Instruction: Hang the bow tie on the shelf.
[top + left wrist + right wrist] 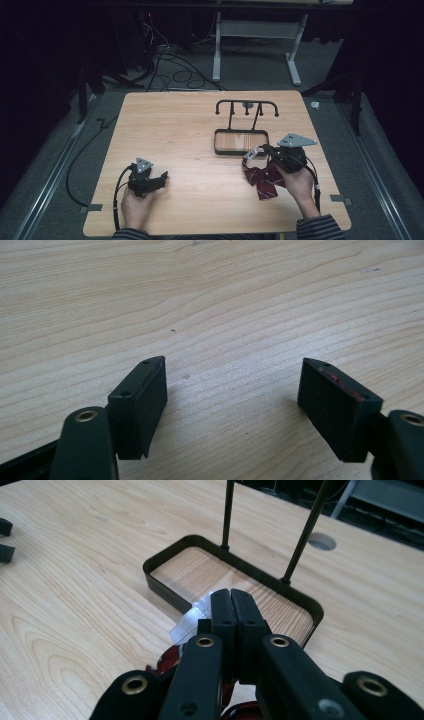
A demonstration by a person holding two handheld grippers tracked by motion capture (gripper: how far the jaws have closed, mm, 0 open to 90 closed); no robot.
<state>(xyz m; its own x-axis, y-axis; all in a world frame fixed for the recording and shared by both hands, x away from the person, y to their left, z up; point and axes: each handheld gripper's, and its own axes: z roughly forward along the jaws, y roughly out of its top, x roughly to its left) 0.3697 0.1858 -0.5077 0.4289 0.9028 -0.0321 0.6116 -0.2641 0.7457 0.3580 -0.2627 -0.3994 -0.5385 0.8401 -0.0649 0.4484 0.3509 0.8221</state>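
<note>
Dark red striped fabric bow tie [263, 179] lies on pale wooden table [190, 125], beside black wire hanger stand [242, 136] | its white strap [189, 621] is pinched by right gripper [231, 604] | left gripper [232, 390] is held spread, empty | risk: thin strap may be lost mid-lift, or snagged on the stand's tray rim.

I see a black rack [160, 587] standing just ahead of the right fingers [223, 615], two thin rods rising from its framed base. Beyond it, a round hole [321, 541] pierces the table [75, 605]. Between the left fingers [145, 400] I see only wood grain. Far ahead, cables [175, 70] sprawl on the floor.
</note>
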